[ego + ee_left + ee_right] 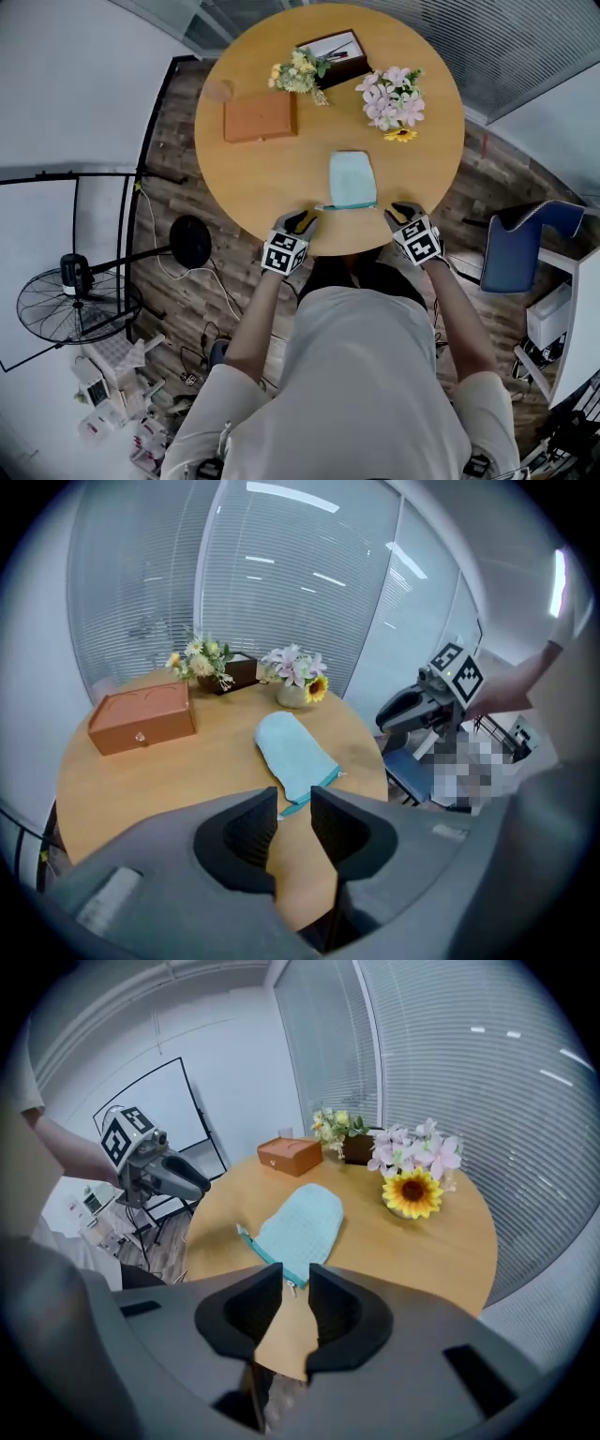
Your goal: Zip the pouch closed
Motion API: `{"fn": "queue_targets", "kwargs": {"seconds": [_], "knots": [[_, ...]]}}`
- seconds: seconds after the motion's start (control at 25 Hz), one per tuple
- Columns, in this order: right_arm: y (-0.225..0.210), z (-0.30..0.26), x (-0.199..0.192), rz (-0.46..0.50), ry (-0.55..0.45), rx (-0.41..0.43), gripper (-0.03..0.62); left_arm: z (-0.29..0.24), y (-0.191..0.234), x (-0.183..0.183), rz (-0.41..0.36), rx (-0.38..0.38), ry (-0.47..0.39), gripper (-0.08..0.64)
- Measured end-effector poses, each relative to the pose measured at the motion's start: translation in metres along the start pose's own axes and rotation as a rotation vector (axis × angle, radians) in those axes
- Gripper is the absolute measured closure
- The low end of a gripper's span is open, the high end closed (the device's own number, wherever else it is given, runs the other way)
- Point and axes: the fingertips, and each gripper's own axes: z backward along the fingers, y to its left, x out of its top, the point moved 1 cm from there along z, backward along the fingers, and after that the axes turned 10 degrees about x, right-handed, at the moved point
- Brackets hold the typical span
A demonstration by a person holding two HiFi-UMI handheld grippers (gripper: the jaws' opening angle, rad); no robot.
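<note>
A light blue pouch (352,178) lies flat on the round wooden table (272,192), near its front edge. Its teal zipper (345,205) runs along the pouch's near end, facing me. My left gripper (306,221) hovers at the table edge just left of the zipper; my right gripper (401,208) is just right of it. Neither touches the pouch. In the left gripper view the pouch (292,750) lies ahead of the left gripper (294,810), whose jaws stand a narrow gap apart, empty. The right gripper (296,1288) is likewise narrowly open and empty, with the pouch (302,1221) beyond it.
At the back of the table sit an orange box (260,117), a yellow flower bunch (298,75), a dark tray (337,54) and pink flowers with a sunflower (394,101). A floor fan (70,305) stands left and a blue chair (520,244) right.
</note>
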Motion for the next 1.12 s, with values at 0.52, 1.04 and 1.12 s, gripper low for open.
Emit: {"fn": "queue_targets", "kwargs": {"seconds": [0.52, 1.04, 1.12], "knots": [[0.07, 0.095, 0.082, 0.047, -0.231, -0.095, 0.507, 0.154, 0.014, 0.059, 0.108, 0.076, -0.305, 0.448], [0.177, 0.186, 0.094, 0.013, -0.391, -0.293, 0.508, 0.278, 0.02, 0.066, 0.086, 0.034, -0.456, 0.448], [0.189, 0.197, 0.092, 0.016, -0.404, -0.32, 0.508, 0.291, 0.016, 0.07, 0.081, 0.022, -0.486, 0.448]]}}
